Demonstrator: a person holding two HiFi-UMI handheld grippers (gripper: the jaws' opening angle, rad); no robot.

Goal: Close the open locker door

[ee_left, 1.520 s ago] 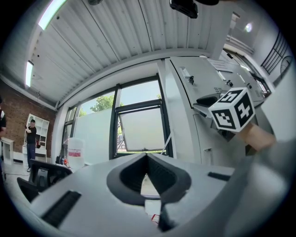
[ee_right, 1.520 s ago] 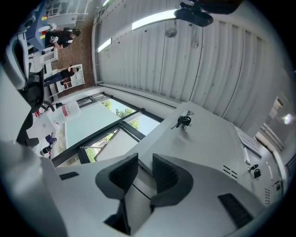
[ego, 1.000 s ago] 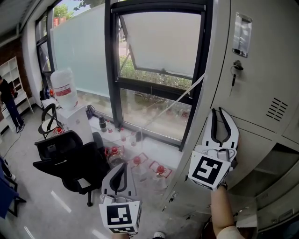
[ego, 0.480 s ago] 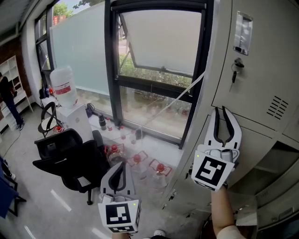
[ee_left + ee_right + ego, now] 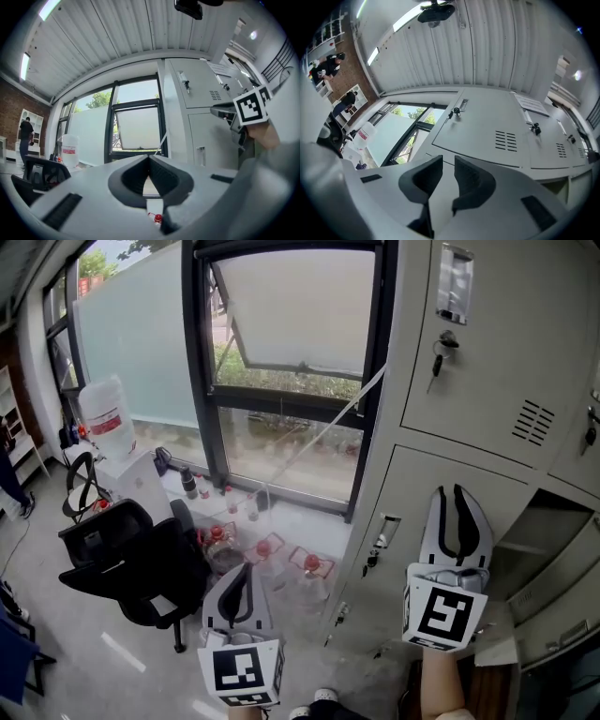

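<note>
A bank of grey lockers [image 5: 487, 381] fills the right side of the head view. One compartment [image 5: 553, 521] at the right edge stands open, its dark inside showing; a grey panel [image 5: 562, 601] below it may be its door, I cannot tell. My right gripper [image 5: 458, 493] is raised in front of the closed lower door [image 5: 412, 512], just left of the open compartment, jaws a little apart with nothing between them. My left gripper [image 5: 240, 573] hangs low at centre, away from the lockers, with its tips together. The left gripper view catches the right gripper's marker cube [image 5: 252, 105] beside the lockers [image 5: 197, 89].
A black office chair [image 5: 141, 568] stands at the lower left, a water jug [image 5: 101, 418] behind it. Several small bottles [image 5: 262, 549] sit on the floor under the black-framed window [image 5: 281, 324]. A key [image 5: 437, 345] hangs in the upper locker door.
My right gripper has moved right and down, from the lockers' left edge to the lower door beside the open compartment. The head view has swung right. The left gripper has stayed put.
</note>
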